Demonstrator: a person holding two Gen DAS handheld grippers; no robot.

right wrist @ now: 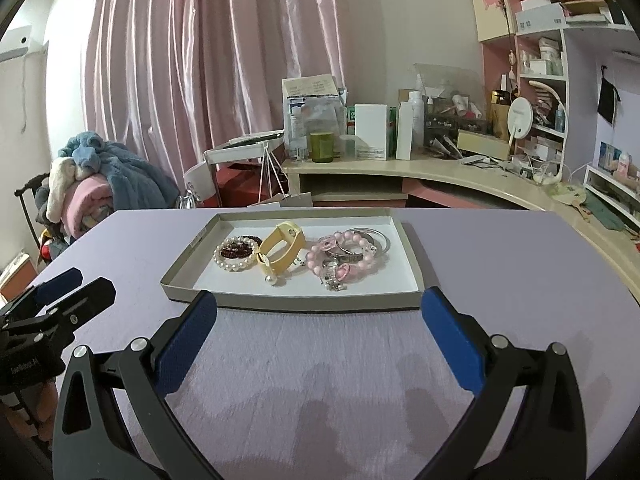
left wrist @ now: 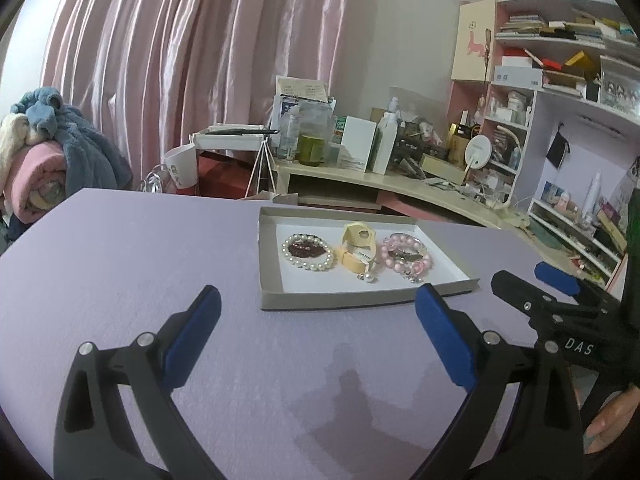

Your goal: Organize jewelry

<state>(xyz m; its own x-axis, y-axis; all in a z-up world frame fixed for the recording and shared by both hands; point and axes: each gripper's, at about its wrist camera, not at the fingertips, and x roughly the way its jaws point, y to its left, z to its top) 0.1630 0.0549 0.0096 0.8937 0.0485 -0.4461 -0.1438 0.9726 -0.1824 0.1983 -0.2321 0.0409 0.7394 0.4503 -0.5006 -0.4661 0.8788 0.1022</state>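
my left tongs [left wrist: 318, 304] hang released over the lilac felt-covered table [left wrist: 120, 248], blue-padded fingers [left wrist: 192, 336] spread wide with nothing between them, just short of the shallow grey cardboard tray with a white floor [left wrist: 268, 264]. my right tongs [right wrist: 320, 308] are likewise let go and empty, their tips right at the near rim of that tray and framing it. inside the tray, toward its left end, lies the white pearl bead bracelet [right wrist: 236, 258], ringed around a dark red bead bracelet [right wrist: 236, 249]. in the middle of the tray stands the pale yellow band-shaped bracelet [right wrist: 280, 254], tilted on its edge, with a small pearl drop [right wrist: 273, 279] just in front of it. toward the tray's right end sits a pile: a pink bead bracelet [right wrist: 344, 258] tangled with a silver metal bangle [right wrist: 374, 238] and a small silver charm [right wrist: 332, 280]; i cannot tell exactly how they interlock. beyond the tray hangs a pink satin curtain [right wrist: 208, 60].
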